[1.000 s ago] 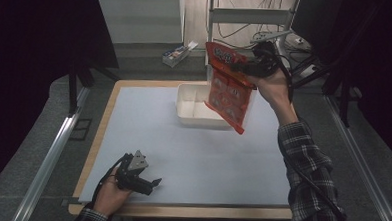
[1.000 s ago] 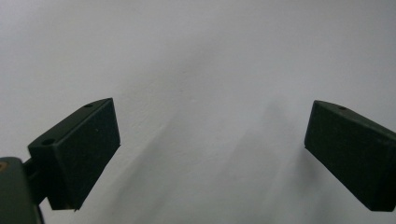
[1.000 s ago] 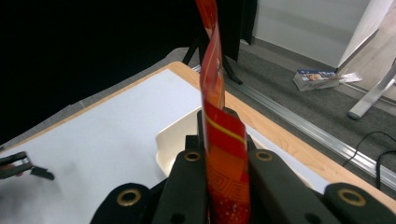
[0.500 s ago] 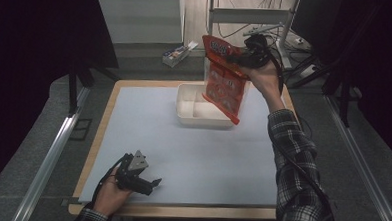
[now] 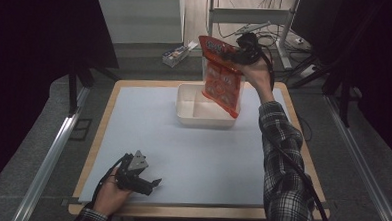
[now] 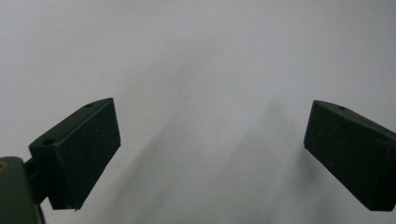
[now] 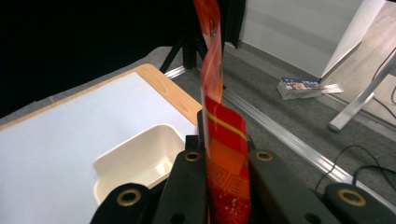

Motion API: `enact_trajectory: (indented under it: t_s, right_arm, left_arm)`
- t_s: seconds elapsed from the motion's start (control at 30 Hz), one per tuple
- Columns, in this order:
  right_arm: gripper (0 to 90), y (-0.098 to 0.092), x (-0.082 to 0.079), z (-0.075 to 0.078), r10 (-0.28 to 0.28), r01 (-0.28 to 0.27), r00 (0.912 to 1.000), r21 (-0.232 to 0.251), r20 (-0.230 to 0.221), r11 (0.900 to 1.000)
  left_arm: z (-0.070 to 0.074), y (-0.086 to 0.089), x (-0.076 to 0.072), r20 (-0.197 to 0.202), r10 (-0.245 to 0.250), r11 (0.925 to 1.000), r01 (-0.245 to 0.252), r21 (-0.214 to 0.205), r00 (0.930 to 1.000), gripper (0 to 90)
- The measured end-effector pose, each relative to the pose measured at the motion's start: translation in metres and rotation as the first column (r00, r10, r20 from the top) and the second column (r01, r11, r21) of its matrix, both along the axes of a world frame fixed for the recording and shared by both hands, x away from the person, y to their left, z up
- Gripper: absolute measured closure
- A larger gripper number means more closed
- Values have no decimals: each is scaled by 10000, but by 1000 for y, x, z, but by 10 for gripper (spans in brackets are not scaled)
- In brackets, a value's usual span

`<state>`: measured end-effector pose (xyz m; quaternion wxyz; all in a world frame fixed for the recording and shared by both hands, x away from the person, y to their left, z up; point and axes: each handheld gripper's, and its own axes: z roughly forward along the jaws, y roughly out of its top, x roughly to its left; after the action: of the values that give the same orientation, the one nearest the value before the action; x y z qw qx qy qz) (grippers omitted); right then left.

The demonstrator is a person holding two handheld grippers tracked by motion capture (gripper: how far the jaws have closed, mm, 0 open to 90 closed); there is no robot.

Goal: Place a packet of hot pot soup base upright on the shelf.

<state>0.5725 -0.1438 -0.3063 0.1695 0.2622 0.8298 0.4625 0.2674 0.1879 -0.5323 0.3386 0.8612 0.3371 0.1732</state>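
Hanging in the air above the far side of the table (image 5: 108, 136), a red-orange snack bag (image 5: 221, 81), flat and glossy, printed with small pale panels. Running its long axis steeply downward, top corner pinched up high and lower end slanting toward the person's right, dangling just over the right half of a white tub (image 5: 190, 110). Appearing edge-on in the right gripper view as a thin crinkled foil strip (image 7: 219, 112) with a yellow stripe and a fret pattern near the bottom.

Clamping that bag near its upper edge, the right gripper (image 5: 236, 51), raised beyond the tub on an arm in a plaid sleeve (image 5: 282, 159); jaws pressed tight on the foil in the right gripper view.

Lying low at the near left corner of the table, the left gripper (image 5: 148, 182), held in the left hand (image 5: 111, 194), with its grey three-cornered plate on top. Standing wide apart, both black blocky jaws, with nothing but pale matte surface between them.

Sitting on the far middle of the table, the tub (image 7: 140, 161): rectangular, smooth plastic, rounded corners, shallow.

Covering the table, a light bluish-white sheet inside a wooden rim. Surrounding it, grey carpet, metal rails, dark curtains at both sides, cables and white table legs beyond, and a small printed box (image 5: 175, 54) lying on the floor.
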Motion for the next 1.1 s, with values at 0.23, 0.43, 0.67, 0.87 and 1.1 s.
enact_trajectory:
  t_s: [0.23, 0.43, 0.67, 0.87, 1.1]
  right_arm:
    - [886, 7, 8, -16, 105, -105, 9999, 12, -90, 9999]
    - [886, 15, 8, -21, 168, -169, 9998, -102, -117, 9998]
    - [884, 18, 9, -33, 204, -206, 9995, -93, -240, 9997]
    - [882, 6, 10, -42, 42, -31, 9991, 245, -432, 9997]
    - [872, -9, 8, -50, -246, 268, 9981, 388, -570, 9989]
  left_arm:
    - [0, 0, 0, -14, 5, 10000, -5, 8, 10000, 36]
    - [0, -1, -1, -9, -6, 10000, 6, 45, 10000, 36]
    - [0, -1, -1, 8, -11, 10000, 11, 86, 10000, 37]
    - [0, -1, -1, 10, -11, 9999, 11, 108, 10000, 38]
    - [-1, -2, -1, 10, 11, 9999, -11, 170, 10000, 39]
